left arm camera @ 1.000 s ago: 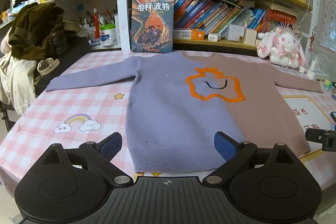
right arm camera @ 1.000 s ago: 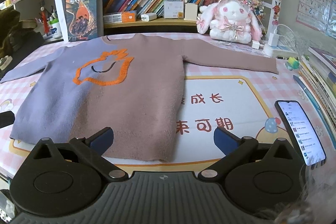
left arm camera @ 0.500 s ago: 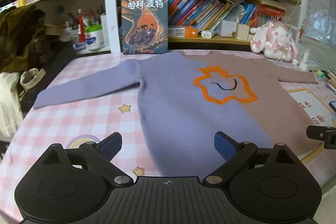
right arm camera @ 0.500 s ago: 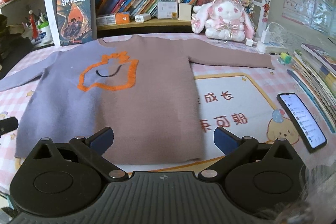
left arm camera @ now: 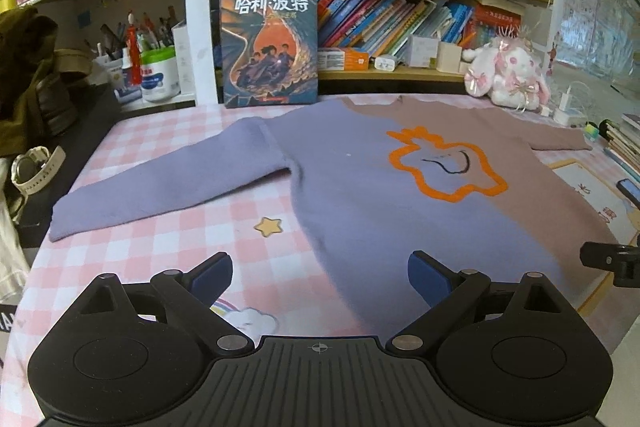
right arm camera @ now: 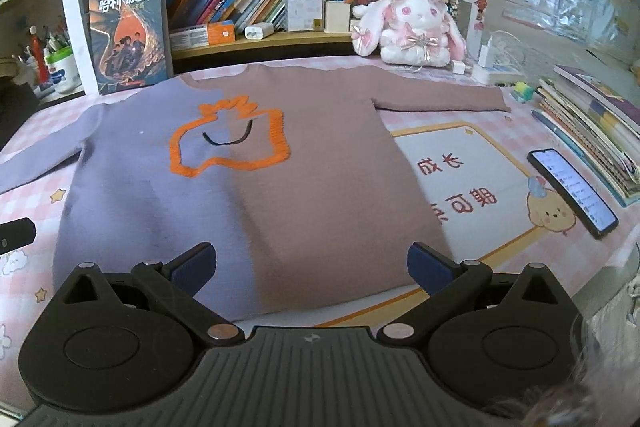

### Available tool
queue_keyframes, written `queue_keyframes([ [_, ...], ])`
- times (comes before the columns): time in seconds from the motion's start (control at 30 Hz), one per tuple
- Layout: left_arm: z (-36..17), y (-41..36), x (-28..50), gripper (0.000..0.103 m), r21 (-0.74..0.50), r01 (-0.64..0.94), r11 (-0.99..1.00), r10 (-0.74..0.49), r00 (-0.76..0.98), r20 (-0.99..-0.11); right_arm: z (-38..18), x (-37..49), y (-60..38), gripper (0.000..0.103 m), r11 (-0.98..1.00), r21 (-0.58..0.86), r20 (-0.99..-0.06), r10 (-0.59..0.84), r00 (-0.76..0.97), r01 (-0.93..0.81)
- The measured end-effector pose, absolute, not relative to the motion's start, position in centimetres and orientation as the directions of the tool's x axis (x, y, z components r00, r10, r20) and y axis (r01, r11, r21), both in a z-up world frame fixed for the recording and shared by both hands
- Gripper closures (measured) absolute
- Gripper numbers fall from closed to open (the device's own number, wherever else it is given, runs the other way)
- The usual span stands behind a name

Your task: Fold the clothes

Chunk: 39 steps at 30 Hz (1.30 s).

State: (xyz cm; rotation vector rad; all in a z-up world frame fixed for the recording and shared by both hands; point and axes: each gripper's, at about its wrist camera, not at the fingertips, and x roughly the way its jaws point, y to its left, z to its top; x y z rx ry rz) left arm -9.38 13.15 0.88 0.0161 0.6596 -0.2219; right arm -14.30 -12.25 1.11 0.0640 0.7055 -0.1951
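A two-tone sweater [left arm camera: 360, 187] [right arm camera: 280, 187], purple on one half and mauve on the other with an orange outline on the chest, lies flat on the pink checked table, both sleeves spread out. My left gripper [left arm camera: 320, 273] hovers open above the purple hem side, nothing between its blue pads. My right gripper [right arm camera: 312, 263] is open too, over the sweater's bottom hem. The purple sleeve [left arm camera: 160, 183] stretches toward the table's left edge; the mauve sleeve [right arm camera: 440, 99] reaches right.
A phone [right arm camera: 572, 193] and stacked books [right arm camera: 592, 119] lie at the right. A plush rabbit [right arm camera: 412, 27], a standing book [left arm camera: 270, 41] and a bookshelf line the back. A watch [left arm camera: 36, 169] and dark clothes [left arm camera: 24, 79] sit at the left.
Both grippers have moved forward over the table toward the sweater, so it looks larger and nearer. The left view has shifted left toward the purple sleeve. Both stayed open.
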Motion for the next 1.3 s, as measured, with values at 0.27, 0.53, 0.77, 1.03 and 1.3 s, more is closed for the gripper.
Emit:
queue_keyframes([
  [0.27,0.3,16.5,-7.4,0.006,-0.073,0.157,0.985,-0.169,0.772,-0.612,1.1,-13.5,-10.0,0.000,0.974,-0.018,-0.651,-0.183,0.737,0.226],
  [0.53,-0.9,20.3,-4.6,0.006,-0.091,0.046,0.995,-0.094,0.751,-0.653,1.1,-12.5,-8.6,0.000,0.974,-0.036,-0.652,-0.191,0.734,0.222],
  [0.77,-1.6,23.1,-2.5,0.007,-0.114,-0.017,0.993,-0.062,0.758,-0.650,0.9,-11.8,-8.4,0.000,0.970,-0.045,-0.660,-0.208,0.722,0.238],
  [1.03,-2.4,27.1,0.2,0.015,-0.170,-0.153,0.974,0.014,0.781,-0.624,0.8,-11.5,-8.8,0.000,0.962,-0.065,-0.671,-0.238,0.703,0.264],
  [1.3,-3.5,31.2,2.2,0.019,-0.232,-0.349,0.908,0.131,0.762,-0.634,0.9,-11.1,-9.4,0.000,0.954,-0.089,-0.675,-0.269,0.688,0.286],
])
